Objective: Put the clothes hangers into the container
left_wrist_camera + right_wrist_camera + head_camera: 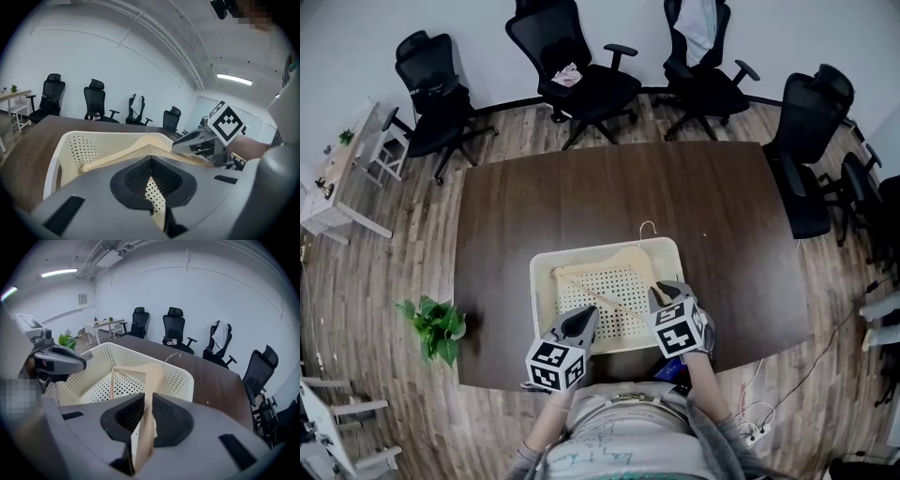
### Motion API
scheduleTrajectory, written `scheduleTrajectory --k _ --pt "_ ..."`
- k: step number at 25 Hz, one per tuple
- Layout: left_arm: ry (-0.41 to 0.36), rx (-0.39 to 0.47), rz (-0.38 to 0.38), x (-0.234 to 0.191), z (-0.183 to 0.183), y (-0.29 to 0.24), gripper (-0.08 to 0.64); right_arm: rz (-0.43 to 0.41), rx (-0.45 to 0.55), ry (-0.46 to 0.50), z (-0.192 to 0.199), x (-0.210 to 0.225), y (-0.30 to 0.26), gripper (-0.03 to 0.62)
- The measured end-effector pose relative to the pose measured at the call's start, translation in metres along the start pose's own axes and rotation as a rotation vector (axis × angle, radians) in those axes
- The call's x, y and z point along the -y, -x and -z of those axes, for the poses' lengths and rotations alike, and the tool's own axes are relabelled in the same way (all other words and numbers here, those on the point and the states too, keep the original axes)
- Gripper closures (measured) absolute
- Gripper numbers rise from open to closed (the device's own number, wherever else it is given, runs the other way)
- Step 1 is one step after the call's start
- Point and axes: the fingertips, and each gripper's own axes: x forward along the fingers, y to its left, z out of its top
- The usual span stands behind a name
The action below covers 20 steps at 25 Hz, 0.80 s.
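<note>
A dark brown table (581, 187) stands on a wood-plank floor (384, 281), with black office chairs (581, 75) along a white wall, a potted plant (439, 328) at its left corner and a small white desk (337, 187) further left. A cream perforated basket (542, 267) sits at the table's near edge. The left claw (151, 164) is pinched on the basket's near wall, and the right claw (147, 401) is clamped on one arm of the wooden hanger (145, 373), which lies inside the basket with its hook over the far rim.
</note>
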Motion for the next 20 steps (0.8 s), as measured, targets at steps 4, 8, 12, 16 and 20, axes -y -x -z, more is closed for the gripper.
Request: scheduleTrajectory --k 4,8,12,16,20 --pt "0.007 0.006 -0.003 0.004 0.001 0.001 0.549 -0.01 -0.001 -0.005 0.002 0.0 0.002 0.541" --pt "0.003 0.004 -0.005 0.007 0.003 0.003 0.549 -0.012 0.006 0.0 0.003 -0.002 0.003 0.545" --pt "0.005 0.002 -0.015 0.01 0.006 0.006 0.549 -0.018 0.002 0.008 0.007 -0.005 0.006 0.545" --pt "0.008 -0.001 -0.025 0.01 0.009 0.009 0.549 -0.013 0.009 0.017 0.01 -0.005 0.007 0.546" --pt "0.0 0.003 -0.037 0.008 0.011 0.01 0.549 -0.017 0.022 0.003 0.011 -0.003 0.009 0.549"
